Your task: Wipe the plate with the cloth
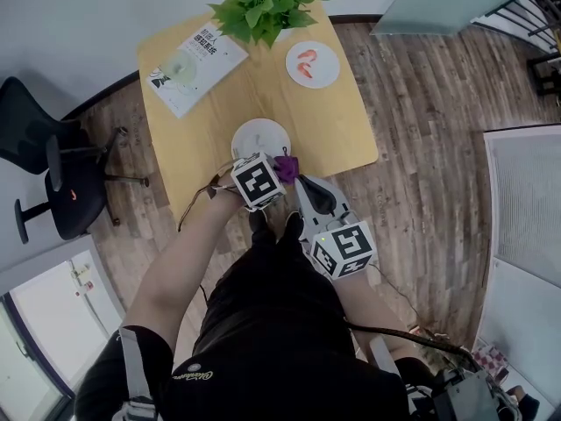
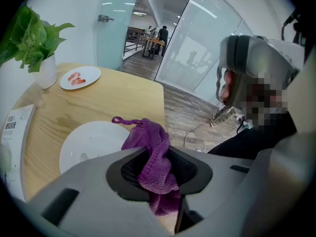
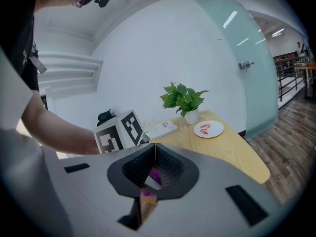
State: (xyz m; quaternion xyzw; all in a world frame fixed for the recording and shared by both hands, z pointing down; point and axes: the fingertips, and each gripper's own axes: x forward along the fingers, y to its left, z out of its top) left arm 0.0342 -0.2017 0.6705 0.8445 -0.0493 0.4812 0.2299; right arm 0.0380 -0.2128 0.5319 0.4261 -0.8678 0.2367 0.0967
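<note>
An empty white plate point(image 1: 260, 136) point(image 2: 89, 147) lies near the front edge of the wooden table point(image 1: 342, 121). My left gripper point(image 1: 277, 173) point(image 2: 157, 157) is shut on a purple knitted cloth point(image 1: 287, 167) point(image 2: 150, 147). It holds the cloth at the table's edge, just off the plate's near right rim. Whether the cloth touches the plate I cannot tell. My right gripper point(image 1: 308, 188) point(image 3: 155, 148) hovers shut just off the table edge, close behind the left one, with nothing between its jaws. In the right gripper view the left gripper's marker cube point(image 3: 120, 131) stands straight ahead.
At the table's far side stand a potted plant point(image 1: 267, 5) point(image 2: 34, 43), an open book point(image 1: 195, 64) and a second plate with red shrimps point(image 1: 312, 64) point(image 3: 208, 129). A black office chair point(image 1: 53, 174) stands left of the table. Wooden floor lies to the right.
</note>
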